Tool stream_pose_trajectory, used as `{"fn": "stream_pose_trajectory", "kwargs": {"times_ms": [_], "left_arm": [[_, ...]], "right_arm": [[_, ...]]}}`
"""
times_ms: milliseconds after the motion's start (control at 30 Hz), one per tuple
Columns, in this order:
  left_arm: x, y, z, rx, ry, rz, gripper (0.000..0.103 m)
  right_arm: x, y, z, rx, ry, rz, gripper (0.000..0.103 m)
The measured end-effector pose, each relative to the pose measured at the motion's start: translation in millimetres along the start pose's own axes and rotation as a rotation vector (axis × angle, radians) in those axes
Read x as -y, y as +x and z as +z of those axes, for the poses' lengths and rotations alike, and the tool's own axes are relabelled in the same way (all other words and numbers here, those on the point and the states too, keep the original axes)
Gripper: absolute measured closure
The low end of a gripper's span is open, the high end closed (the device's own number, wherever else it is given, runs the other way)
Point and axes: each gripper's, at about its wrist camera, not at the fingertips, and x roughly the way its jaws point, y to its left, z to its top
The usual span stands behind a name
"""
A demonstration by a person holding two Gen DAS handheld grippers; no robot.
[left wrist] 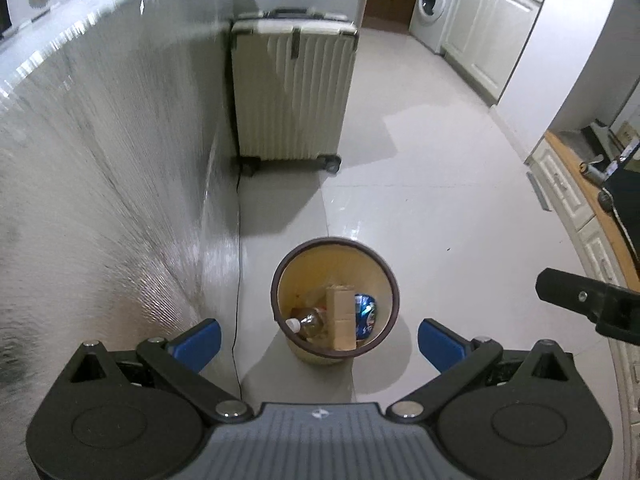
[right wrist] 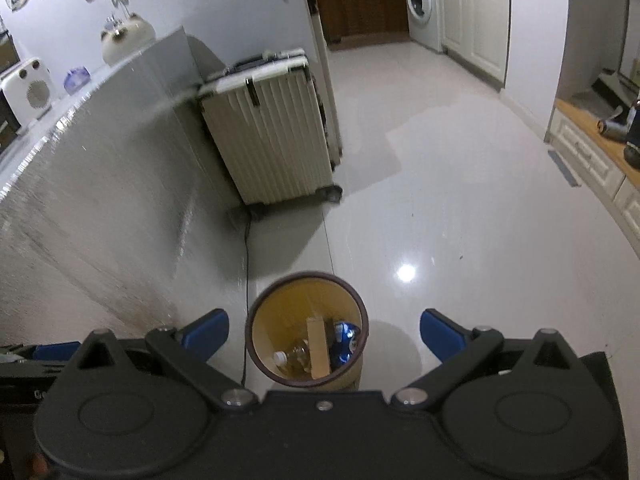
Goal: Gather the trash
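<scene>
a glossy pale tiled floor (left wrist: 432, 184) fills most of both views; along its left side runs a tall grey counter panel with a streaky sheen (left wrist: 112, 168); at the far end of that panel stands a cream ribbed hard-shell suitcase on dark wheels (left wrist: 294, 92), upright, close against the panel; well beyond it, a white front-loading washing machine (left wrist: 434, 0) sits beside white panelled cabinets (left wrist: 488, 20); a thin dark cable (left wrist: 237, 280) trails down the floor along the foot of the panel.

near the panel, a round tan wastebin with a dark brown rim (left wrist: 394, 284) stands on the floor, below and ahead of both grippers; inside it lie a tall brown cardboard box (left wrist: 341, 316) standing on end, a crumpled blue printed wrapper (left wrist: 366, 312) just to its right, and a clear plastic bottle with a white cap (left wrist: 306, 320) to its left, cap toward the near rim.

the left gripper (left wrist: 319, 338), black with blue pads (left wrist: 200, 340), is spread wide and holds nothing, the bin showing between its fingers; the right gripper (right wrist: 324, 334) is likewise wide apart and empty above the same bin; its black body edge shows at the right of the left wrist view.
</scene>
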Motion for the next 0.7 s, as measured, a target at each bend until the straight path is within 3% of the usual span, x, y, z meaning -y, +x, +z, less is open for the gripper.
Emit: {"fn": "stream_pose_trajectory", "kwargs": {"times_ms": [700], "left_arm": [[-5.4,-147.2,-12.5,0.225,0.036,-0.043,0.000]], "right_arm": [[-24.4,-122.7,-4.6,0.182,-0.029,0.050,0.000]]}}
